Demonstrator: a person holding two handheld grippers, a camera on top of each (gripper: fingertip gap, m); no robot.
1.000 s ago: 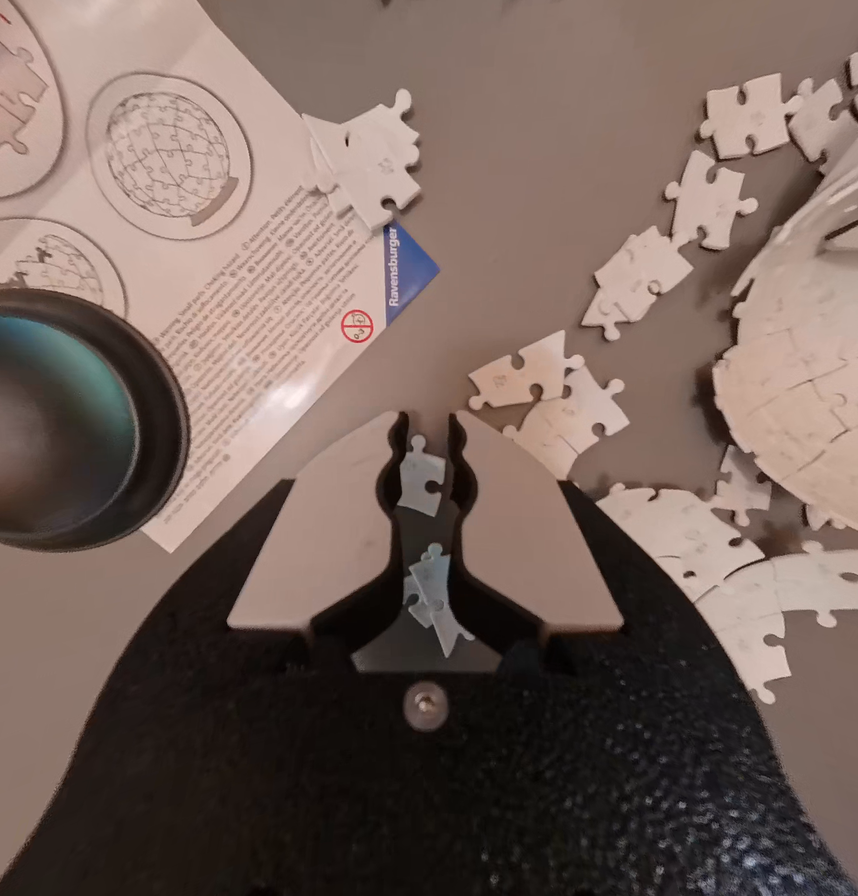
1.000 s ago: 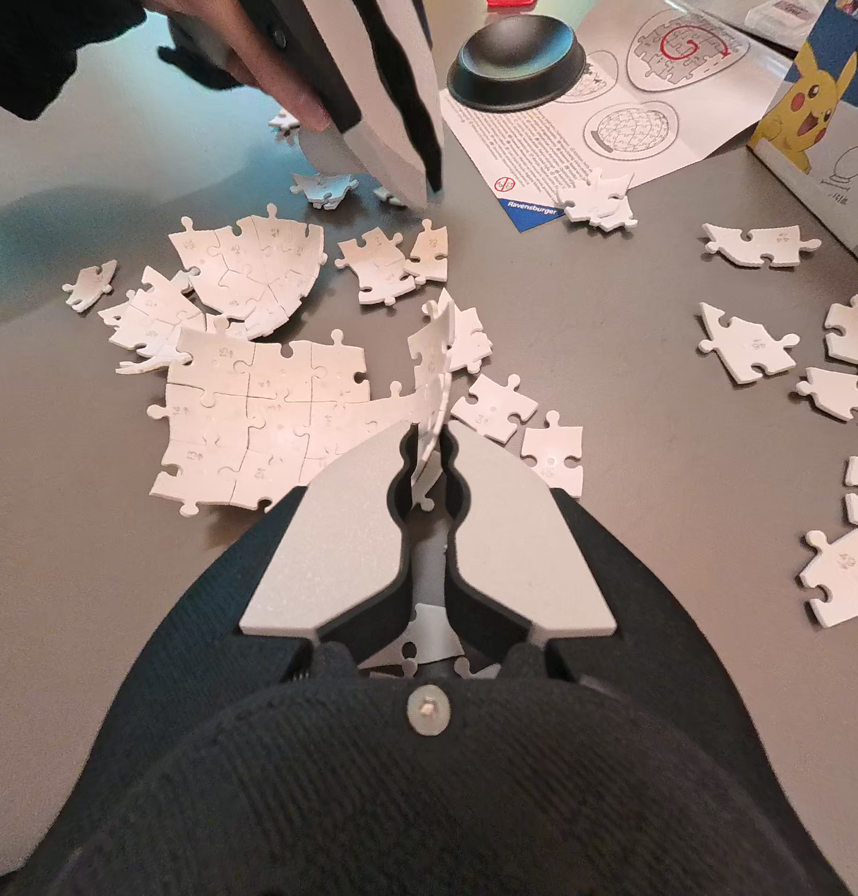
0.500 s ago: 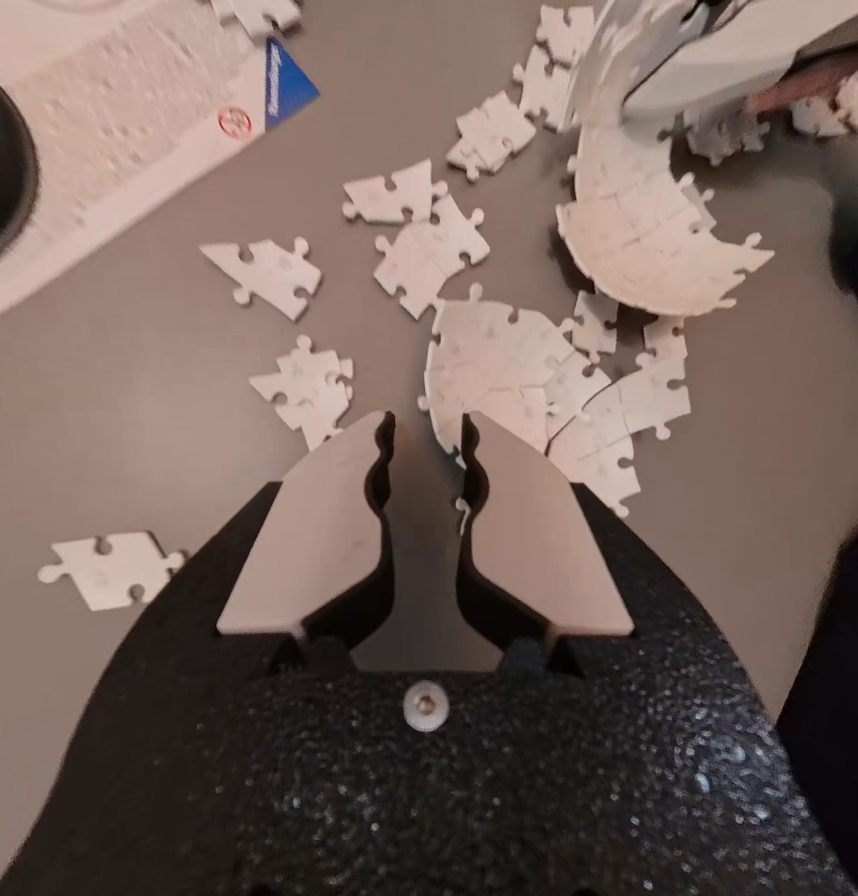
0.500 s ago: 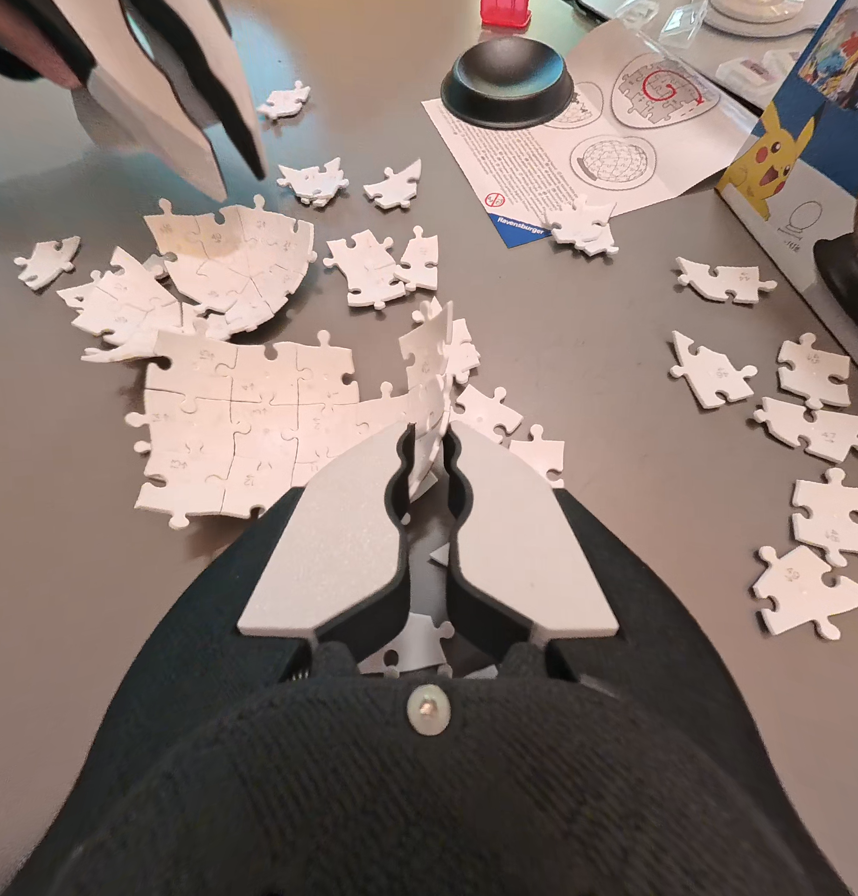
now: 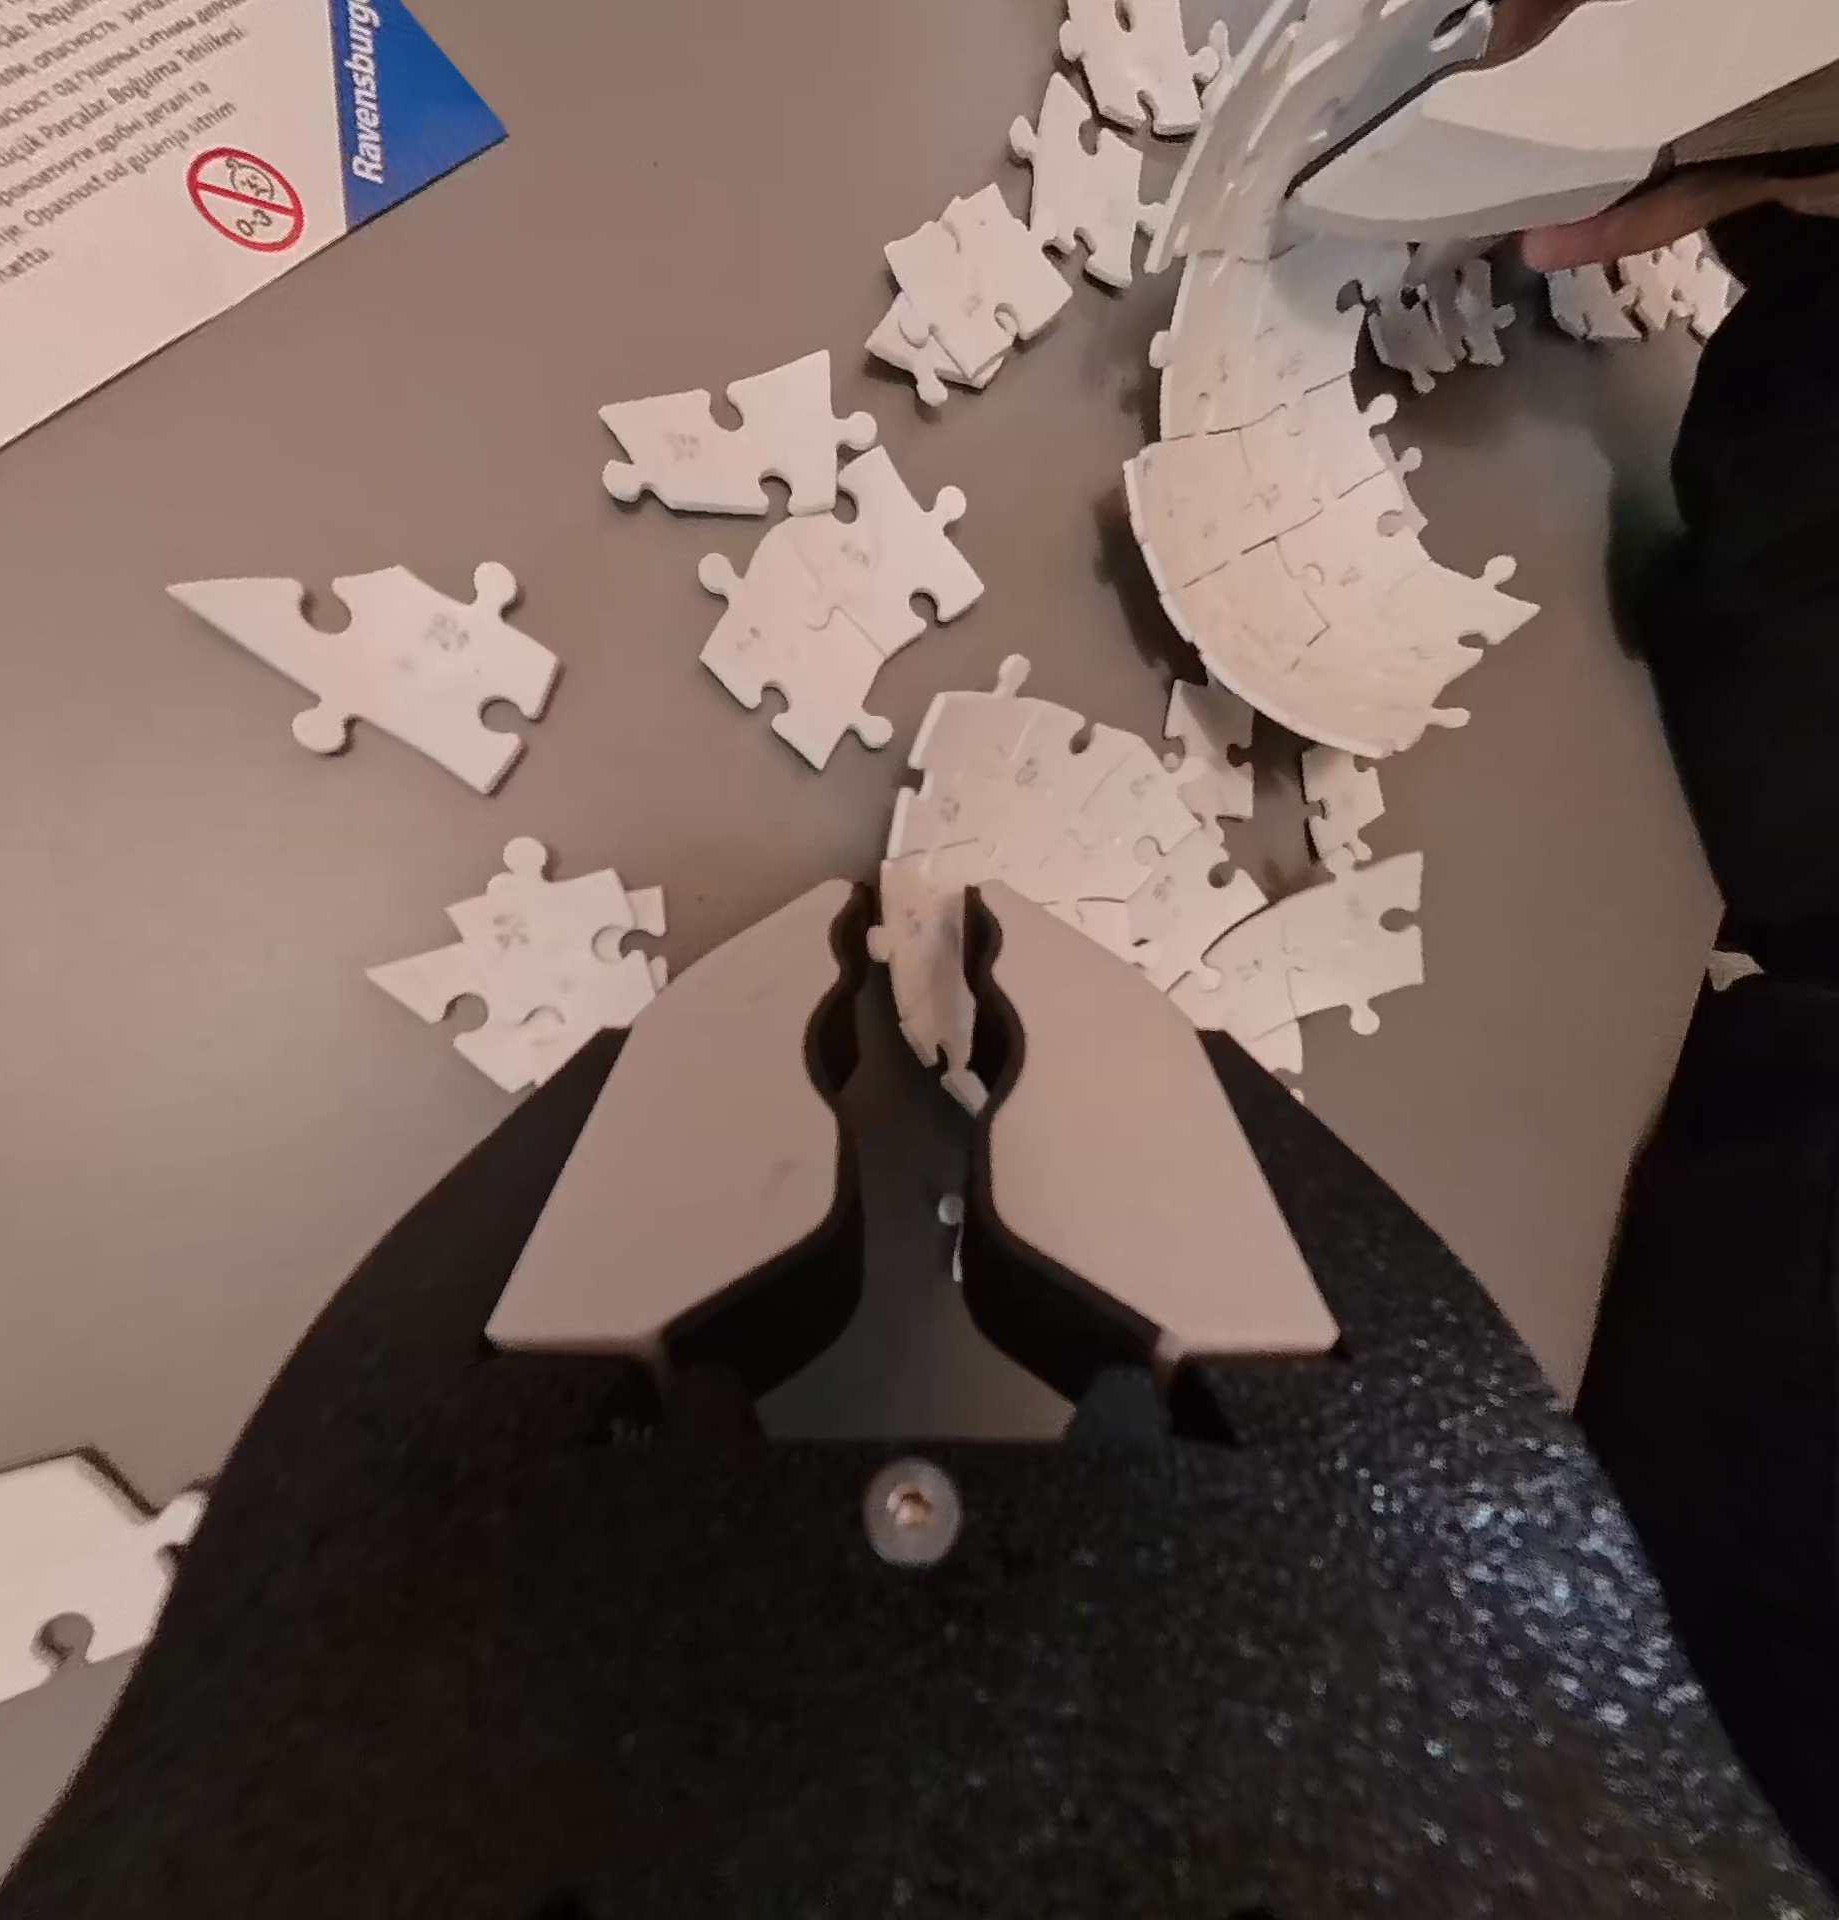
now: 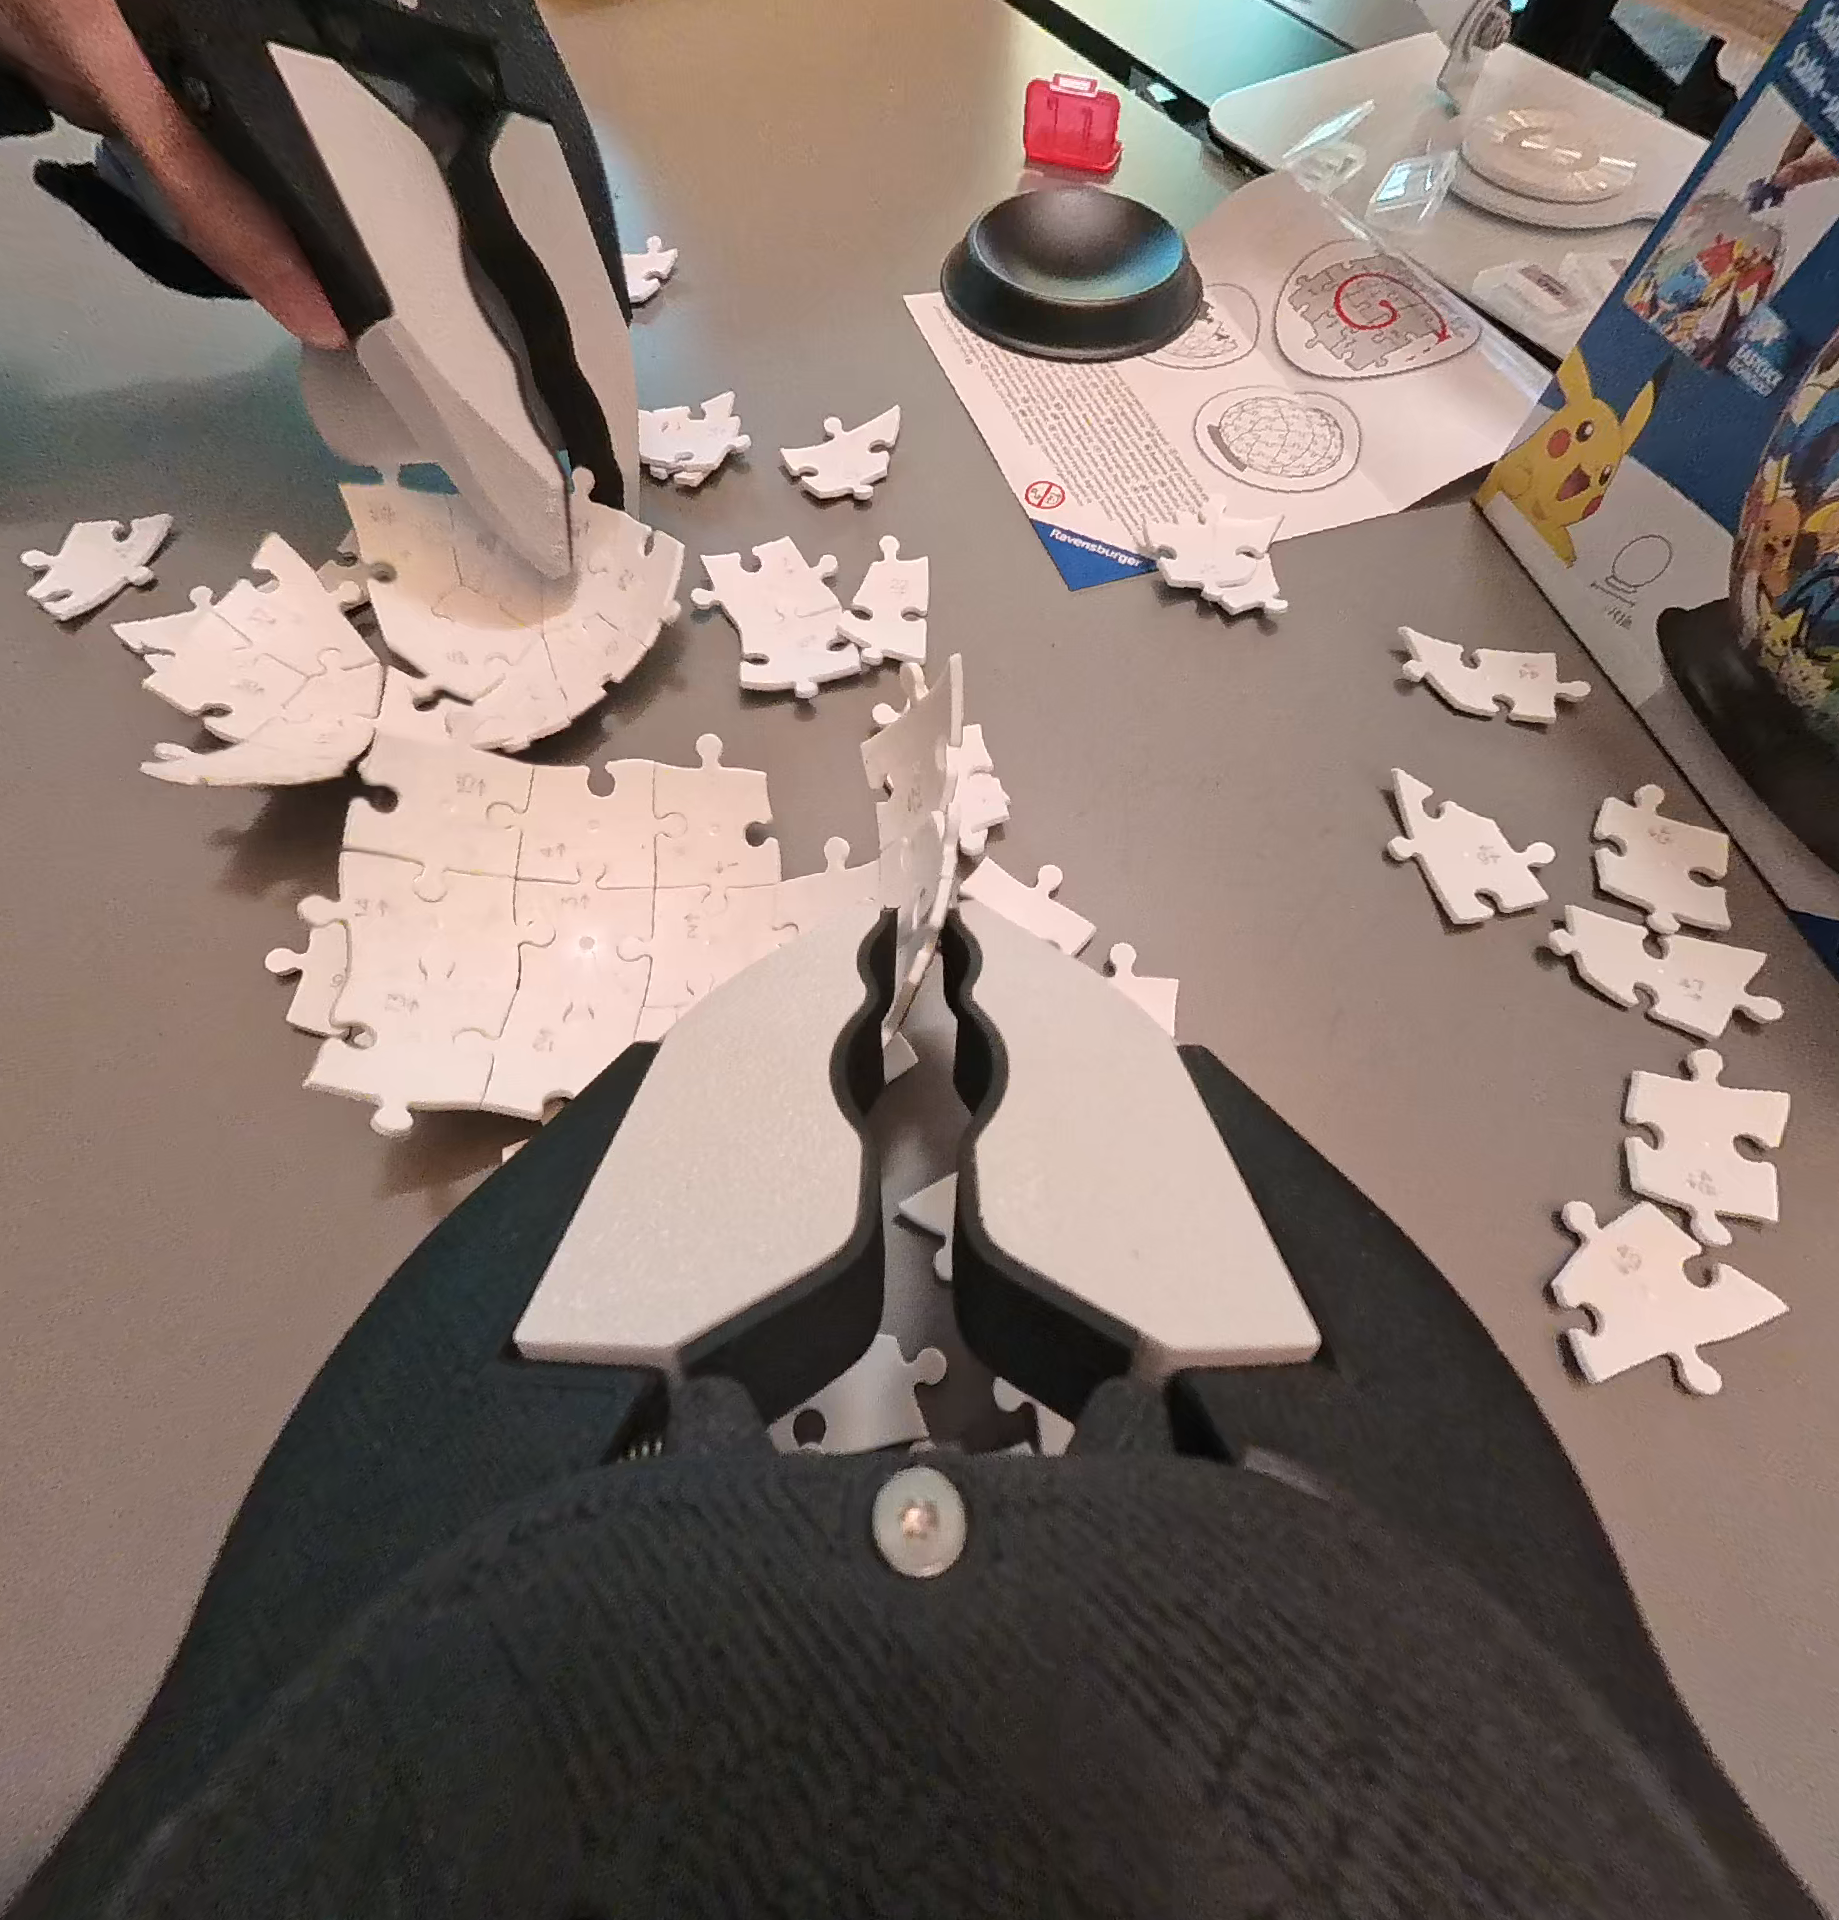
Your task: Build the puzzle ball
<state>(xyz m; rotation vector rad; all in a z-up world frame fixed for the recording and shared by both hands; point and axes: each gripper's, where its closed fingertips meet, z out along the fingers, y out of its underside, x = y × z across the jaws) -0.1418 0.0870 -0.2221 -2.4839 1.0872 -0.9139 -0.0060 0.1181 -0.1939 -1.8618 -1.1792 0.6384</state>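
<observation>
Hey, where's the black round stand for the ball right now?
In the right wrist view the black stand sits at the far side of the table, on the top corner of the instruction sheet, just in front of a small red object.

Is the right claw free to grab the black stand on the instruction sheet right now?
Probably not yet: the right claw is shut on the edge of the joined panel and must release it first. The way to the black stand looks open.

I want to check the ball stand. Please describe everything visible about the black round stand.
The black stand is a low round dish with a hollow top and a wider foot. It looks like matte plastic, standing upright and empty. It rests on a corner of the white instruction sheet on the grey table, far from both grippers.
</observation>
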